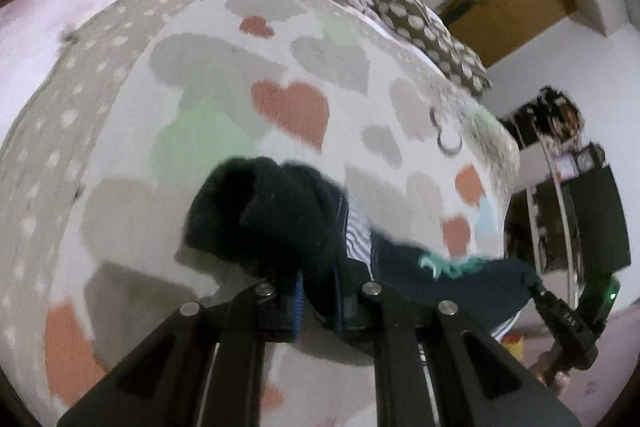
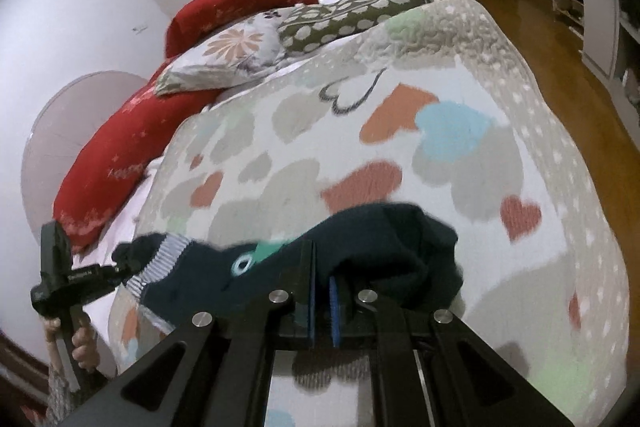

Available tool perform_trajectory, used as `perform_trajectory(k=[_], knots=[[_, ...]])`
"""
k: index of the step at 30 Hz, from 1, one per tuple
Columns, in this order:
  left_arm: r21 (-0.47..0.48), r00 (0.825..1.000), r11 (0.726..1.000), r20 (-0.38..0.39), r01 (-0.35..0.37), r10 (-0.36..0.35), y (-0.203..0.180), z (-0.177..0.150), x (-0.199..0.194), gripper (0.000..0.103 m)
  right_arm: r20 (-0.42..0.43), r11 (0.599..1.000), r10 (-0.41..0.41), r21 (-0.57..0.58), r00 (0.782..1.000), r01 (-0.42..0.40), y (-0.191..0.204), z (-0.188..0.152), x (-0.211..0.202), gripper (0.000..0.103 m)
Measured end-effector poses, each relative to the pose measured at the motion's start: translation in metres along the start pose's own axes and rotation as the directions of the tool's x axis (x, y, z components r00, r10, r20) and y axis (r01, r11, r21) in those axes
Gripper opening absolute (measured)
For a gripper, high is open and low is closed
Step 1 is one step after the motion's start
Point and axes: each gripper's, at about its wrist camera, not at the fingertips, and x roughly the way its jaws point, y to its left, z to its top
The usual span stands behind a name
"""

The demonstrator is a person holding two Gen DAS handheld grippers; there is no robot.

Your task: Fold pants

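Pants (image 1: pixel 280 215) are hanging in the air just above the bed (image 1: pixel 132 131), a small dark navy pair with a striped cuff and a green motif, stretched between the two grippers. The left gripper (image 1: pixel 318 301) is pinching one end, its blue pads closed on bunched dark cloth. The right gripper (image 2: pixel 322 301) is clamping the other end the same way, with a fold of navy fabric trapped between its narrow-set pads. Each camera is also catching the opposite tool at the far end of the garment (the person's hand is showing below it), so the span between them is slack rather than taut, with the middle sagging toward the heart-print quilt.

Judging by this, the step in hand is carrying or spreading the garment, not yet creasing it: no flat fold is lying on the quilt. The next move is probably calling for both tools to pull apart enough to take out the sag, then lower together so the cloth is landing flat before one end is brought over the other. Pillows (image 2: pixel 224 55) are sitting well apart, at the head.
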Motion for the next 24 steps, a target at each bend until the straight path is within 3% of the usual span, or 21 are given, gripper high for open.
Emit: perform_trajectory(k=[4, 8, 11, 12, 13, 17, 19, 22, 24], knots=[[-0.061, 1.0, 0.998, 0.012, -0.007, 0.008, 0.005, 0.041, 0.033, 0.012, 0.005, 0.997, -0.042, 0.071, 0.999, 0.041, -0.013, 0.043, 0.037, 0.006], [-0.061, 1.0, 0.998, -0.009, -0.018, 0.017, 0.004, 0.054, 0.051, 0.02, -0.03, 0.983, -0.086, 0.162, 0.996, 0.09, -0.033, 0.071, 0.085, 0.011], [-0.009, 1.0, 1.0, 0.01, 0.013, -0.013, 0.001, 0.053, 0.042, 0.038, -0.036, 0.982, -0.122, 0.14, 0.992, 0.126, -0.033, 0.07, 0.095, 0.021], [-0.002, 1.0, 1.0, 0.019, 0.014, -0.014, 0.002, 0.053, 0.039, 0.044, -0.027, 0.985, -0.126, 0.114, 0.992, 0.129, -0.031, 0.069, 0.093, 0.029], [0.0, 1.0, 1.0, 0.023, 0.012, -0.012, 0.002, 0.053, 0.037, 0.045, -0.013, 0.987, -0.14, 0.075, 0.99, 0.141, -0.026, 0.066, 0.09, 0.036], [0.011, 1.0, 1.0, 0.009, 0.029, -0.029, 0.005, 0.046, 0.032, 0.049, 0.001, 0.982, -0.187, -0.017, 0.982, 0.187, -0.015, 0.059, 0.081, 0.043], [0.015, 0.999, 0.999, 0.009, 0.035, -0.035, 0.007, 0.042, 0.028, 0.057, 0.007, 0.981, -0.191, -0.036, 0.981, 0.191, -0.013, 0.054, 0.077, 0.061], [0.018, 0.999, 0.999, 0.01, 0.034, -0.035, 0.012, 0.034, 0.022, 0.06, 0.014, 0.973, -0.226, -0.038, 0.974, 0.226, -0.02, 0.047, 0.071, 0.067], [0.015, 1.0, 1.0, 0.0, -0.006, 0.006, 0.018, 0.024, 0.02, 0.063, -0.005, 0.964, -0.265, -0.016, 0.964, 0.265, -0.032, 0.041, 0.07, 0.067]])
